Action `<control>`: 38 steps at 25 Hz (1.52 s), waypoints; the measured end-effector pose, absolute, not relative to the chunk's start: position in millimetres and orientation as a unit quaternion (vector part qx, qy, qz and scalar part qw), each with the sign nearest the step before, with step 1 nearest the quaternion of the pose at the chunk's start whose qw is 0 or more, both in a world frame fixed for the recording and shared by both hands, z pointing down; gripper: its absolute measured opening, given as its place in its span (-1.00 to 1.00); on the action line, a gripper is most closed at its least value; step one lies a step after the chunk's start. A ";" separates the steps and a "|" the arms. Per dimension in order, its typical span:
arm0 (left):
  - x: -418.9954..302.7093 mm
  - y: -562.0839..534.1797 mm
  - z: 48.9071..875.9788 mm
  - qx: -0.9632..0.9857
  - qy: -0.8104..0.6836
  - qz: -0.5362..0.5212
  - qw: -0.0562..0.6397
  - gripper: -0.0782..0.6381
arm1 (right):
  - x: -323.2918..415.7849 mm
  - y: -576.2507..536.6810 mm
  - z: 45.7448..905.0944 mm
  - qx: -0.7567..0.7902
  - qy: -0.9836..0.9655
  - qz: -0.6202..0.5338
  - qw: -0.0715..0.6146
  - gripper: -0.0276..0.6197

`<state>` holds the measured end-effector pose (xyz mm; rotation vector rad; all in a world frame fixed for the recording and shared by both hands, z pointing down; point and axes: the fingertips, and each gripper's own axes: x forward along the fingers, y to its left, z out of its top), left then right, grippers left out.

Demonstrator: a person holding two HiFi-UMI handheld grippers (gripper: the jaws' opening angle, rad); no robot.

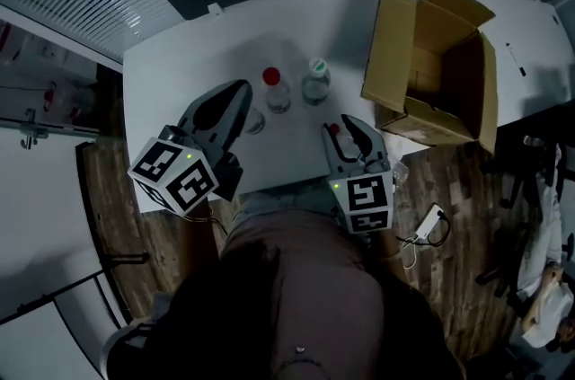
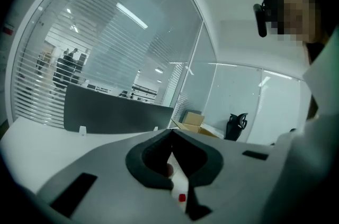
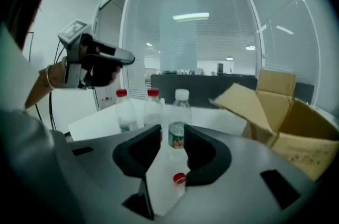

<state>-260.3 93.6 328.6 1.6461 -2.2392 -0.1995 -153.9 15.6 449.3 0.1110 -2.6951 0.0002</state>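
Observation:
Several small clear water bottles stand on the white table [image 1: 180,64]. My right gripper [image 3: 173,133] is open, low at the table's near edge [image 1: 346,125], and a red-capped bottle [image 3: 179,179] stands between its jaws, with its cap [image 1: 334,130] showing from above. Beyond the jaws stand a white-capped bottle [image 3: 180,112] and two red-capped ones [image 3: 153,104] [image 3: 121,109]. My left gripper [image 2: 172,133] is shut on nothing, raised off the table and tilted upward [image 3: 130,59]. In the head view it [image 1: 241,91] partly covers one bottle [image 1: 255,119].
An open cardboard box [image 1: 436,64] lies on its side at the table's right [image 3: 286,112]. A dark screen [image 2: 111,109] runs along the far edge. Wooden floor, cables and a white plug [image 1: 429,224] lie below the near right corner.

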 end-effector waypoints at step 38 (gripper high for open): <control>71.9 53.3 524.3 0.838 -0.367 0.267 0.304 -0.76 | 143.7 51.1 666.8 0.179 -0.790 0.406 0.422 -0.82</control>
